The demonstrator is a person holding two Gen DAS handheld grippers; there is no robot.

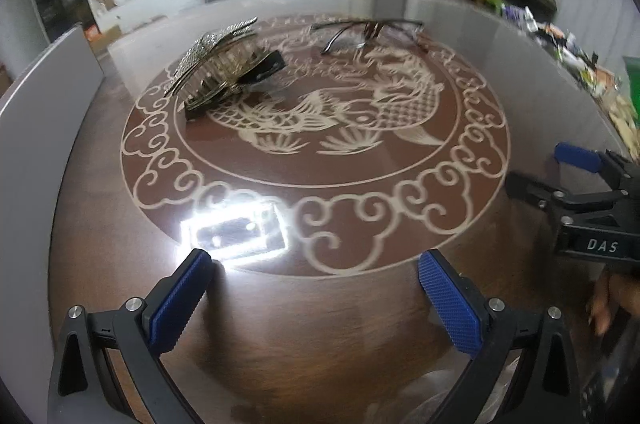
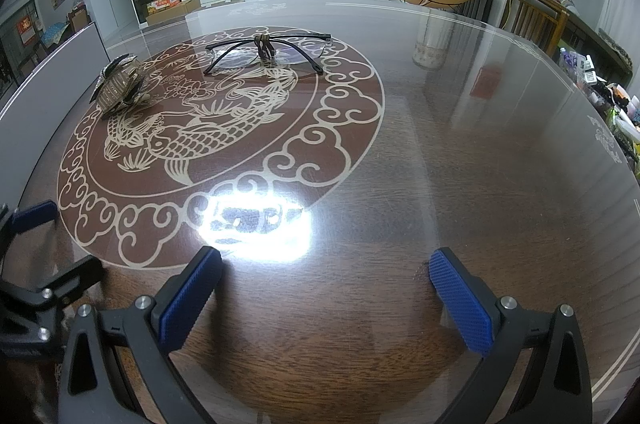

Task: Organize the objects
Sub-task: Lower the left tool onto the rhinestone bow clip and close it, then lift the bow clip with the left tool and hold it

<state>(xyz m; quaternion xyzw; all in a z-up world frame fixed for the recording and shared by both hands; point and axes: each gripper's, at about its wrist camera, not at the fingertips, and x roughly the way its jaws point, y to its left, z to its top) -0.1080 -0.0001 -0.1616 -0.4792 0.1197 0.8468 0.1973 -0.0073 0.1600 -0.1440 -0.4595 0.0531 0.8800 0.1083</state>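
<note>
A glittery metallic hair clip (image 1: 224, 68) lies on the glass-topped table at the far left; it also shows in the right wrist view (image 2: 120, 88). A pair of dark-framed glasses (image 1: 368, 32) lies further back, also seen in the right wrist view (image 2: 268, 52), with a small brown item at its bridge. My left gripper (image 1: 316, 288) is open and empty, well short of both. My right gripper (image 2: 326, 288) is open and empty too; it shows at the right edge of the left wrist view (image 1: 568, 176).
The round table (image 2: 440, 184) has a fish and cloud pattern under glass and a bright lamp glare near me. Cluttered small packets (image 2: 612, 104) line the right rim. A grey panel (image 1: 40, 92) stands at the left edge.
</note>
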